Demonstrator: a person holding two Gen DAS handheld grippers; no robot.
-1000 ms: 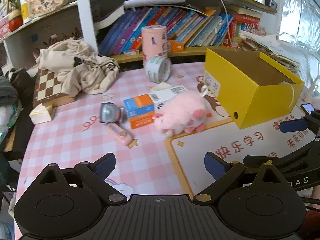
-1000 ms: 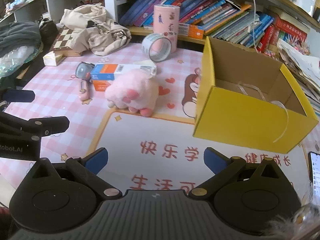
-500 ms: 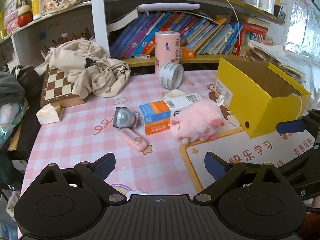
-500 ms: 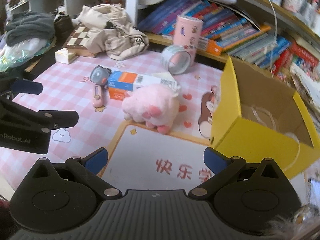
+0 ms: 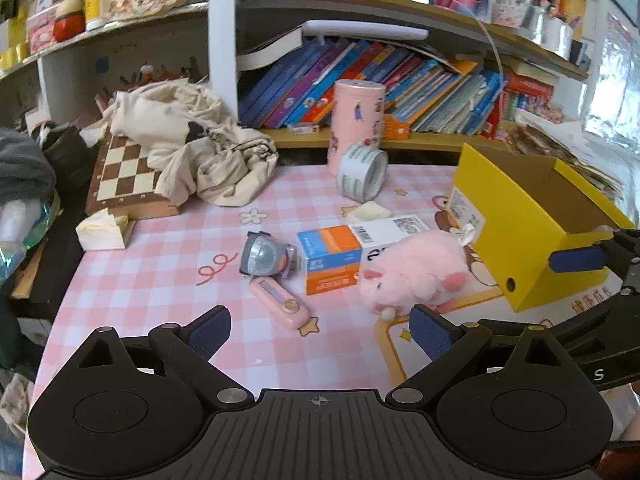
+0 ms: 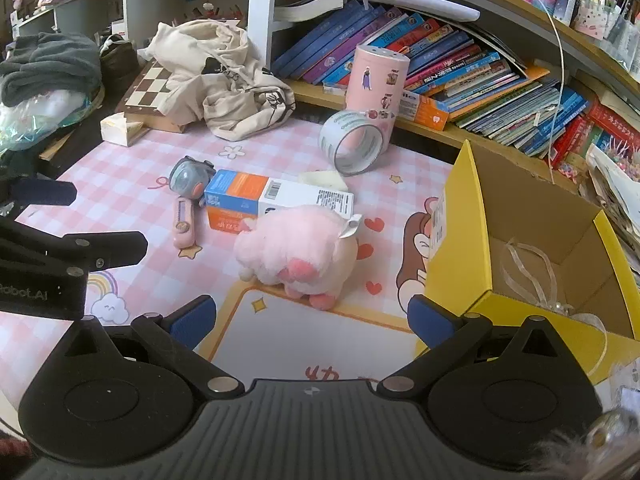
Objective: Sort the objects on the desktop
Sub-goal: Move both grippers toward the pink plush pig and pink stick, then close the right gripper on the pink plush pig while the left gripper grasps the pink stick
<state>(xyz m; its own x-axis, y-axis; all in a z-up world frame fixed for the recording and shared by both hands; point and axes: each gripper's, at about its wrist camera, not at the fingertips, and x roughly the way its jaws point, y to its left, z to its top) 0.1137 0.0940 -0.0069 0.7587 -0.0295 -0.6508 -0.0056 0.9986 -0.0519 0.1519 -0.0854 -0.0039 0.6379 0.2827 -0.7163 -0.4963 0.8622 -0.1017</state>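
Clutter is shown spread over a pink checked surface (image 5: 160, 264) below a shelf of books (image 6: 460, 68). At centre, a pink plush toy (image 6: 298, 254) is seen lying on the surface, touching an orange, blue and white carton (image 6: 256, 200) behind it. A small grey figurine (image 5: 264, 258) and a flat pink case (image 5: 280, 306) are placed just beside the carton's orange end. A roll of tape (image 6: 352, 146) is propped on edge against an upright pink canister (image 6: 376, 76). A yellow box (image 6: 480, 240) (open at the top, with clear ribbon inside) is set to the right of the plush toy. A chessboard (image 5: 124, 176) is partly covered by a crumpled beige cloth (image 5: 192, 148) at the far left. The left hand-held gripper (image 5: 318, 330) is held above the surface with its jaws spread wide and nothing between them. The right hand-held gripper (image 6: 310, 320) is likewise released and empty, near the plush toy and the yellow box.
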